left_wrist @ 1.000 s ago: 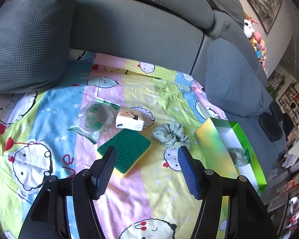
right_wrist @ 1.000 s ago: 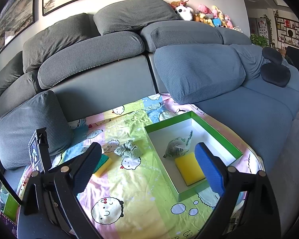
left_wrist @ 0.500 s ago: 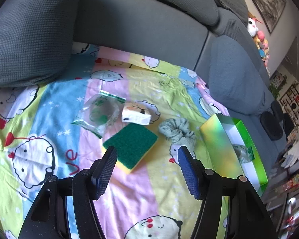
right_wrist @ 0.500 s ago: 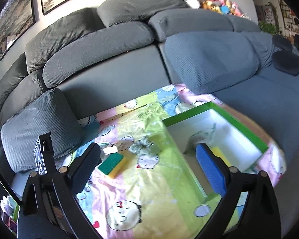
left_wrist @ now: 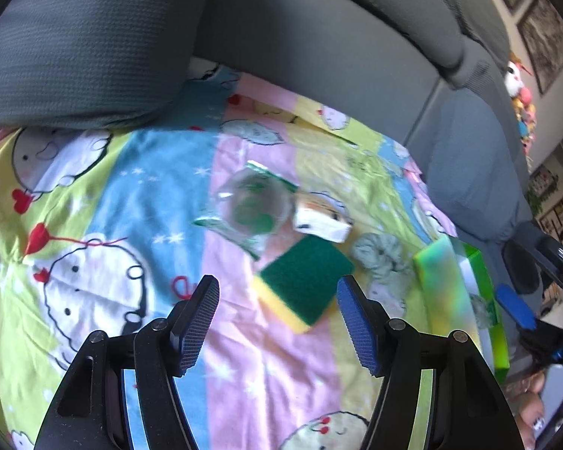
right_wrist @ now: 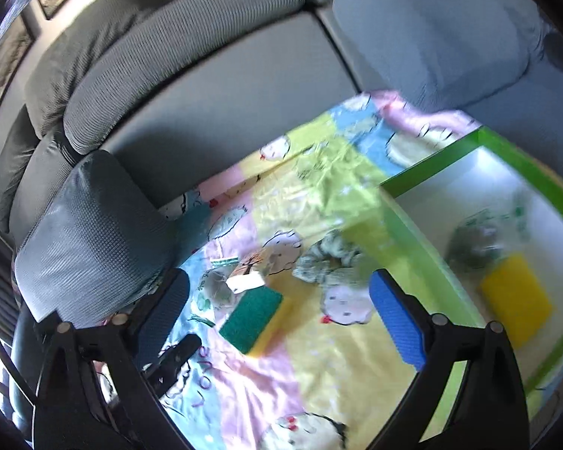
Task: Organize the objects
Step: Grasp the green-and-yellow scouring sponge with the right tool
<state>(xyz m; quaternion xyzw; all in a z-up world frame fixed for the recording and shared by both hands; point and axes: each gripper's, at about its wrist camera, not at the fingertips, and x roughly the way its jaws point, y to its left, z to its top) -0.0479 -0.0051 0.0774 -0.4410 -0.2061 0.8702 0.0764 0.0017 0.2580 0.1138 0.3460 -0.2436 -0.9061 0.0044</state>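
Green-topped sponge [left_wrist: 306, 283] lying flat on the cartoon sheet [left_wrist: 131, 225], just ahead of the left gripper [left_wrist: 277, 317] toward 1 o'clock, long axis running from 7 to 1 o'clock, nearer the right finger. Left jaws about half open, nothing between the pads. Right gripper [right_wrist: 279, 309] angled down over the same sponge [right_wrist: 251, 318], jaws wide apart and empty, sponge sitting near mid-gap. Green box [right_wrist: 450, 150] off at 2 o'clock from the right gripper, already holding a yellow sponge [right_wrist: 516, 298] and a bagged item [right_wrist: 484, 242]. Probably the left hand nearer; small rightward shift needed before closing. Scrunchie [left_wrist: 381, 258] between sponge and box.
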